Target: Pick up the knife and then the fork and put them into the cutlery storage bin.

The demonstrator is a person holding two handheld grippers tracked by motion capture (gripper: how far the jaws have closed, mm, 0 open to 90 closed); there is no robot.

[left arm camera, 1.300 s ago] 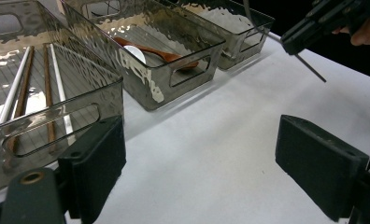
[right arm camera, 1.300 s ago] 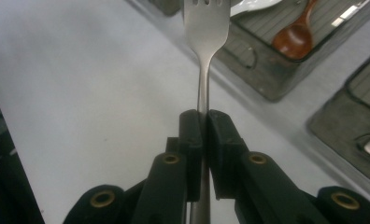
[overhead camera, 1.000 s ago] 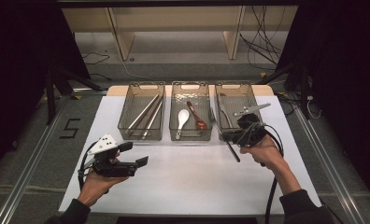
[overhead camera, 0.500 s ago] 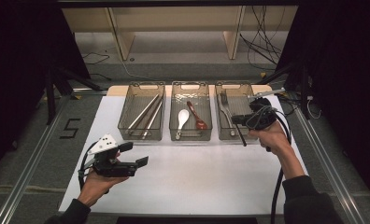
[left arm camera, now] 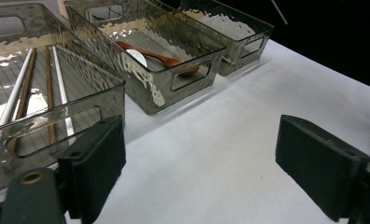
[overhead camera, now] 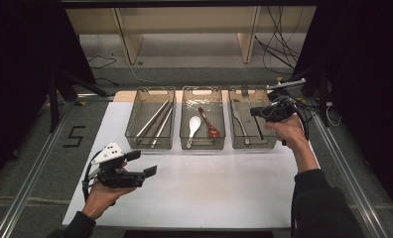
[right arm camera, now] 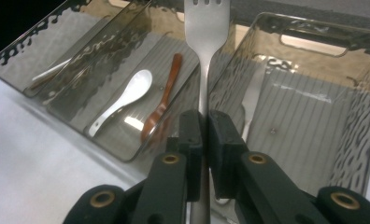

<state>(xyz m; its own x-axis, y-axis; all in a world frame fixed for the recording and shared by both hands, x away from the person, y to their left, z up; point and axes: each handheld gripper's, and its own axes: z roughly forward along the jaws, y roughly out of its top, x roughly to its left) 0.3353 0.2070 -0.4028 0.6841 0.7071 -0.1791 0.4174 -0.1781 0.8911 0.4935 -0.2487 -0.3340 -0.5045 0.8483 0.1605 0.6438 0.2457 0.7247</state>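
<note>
Fork [right arm camera: 205, 42] tines are getting cut off at the top edge of the right gripper view; its handle end is hiding under the jaws. Right gripper [right arm camera: 204, 135] is clamping the fork handle, holding it over the right bin [right arm camera: 314, 135], long axis running straight out from the jaws, tines pointing away. Left gripper [left arm camera: 199, 163] is sitting with jaws apart, empty, near the left bin [left arm camera: 43, 121].

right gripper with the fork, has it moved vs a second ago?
Yes. The right gripper, jaws shut on the fork, went from the white mat in front of the right bin up over that bin.
</note>
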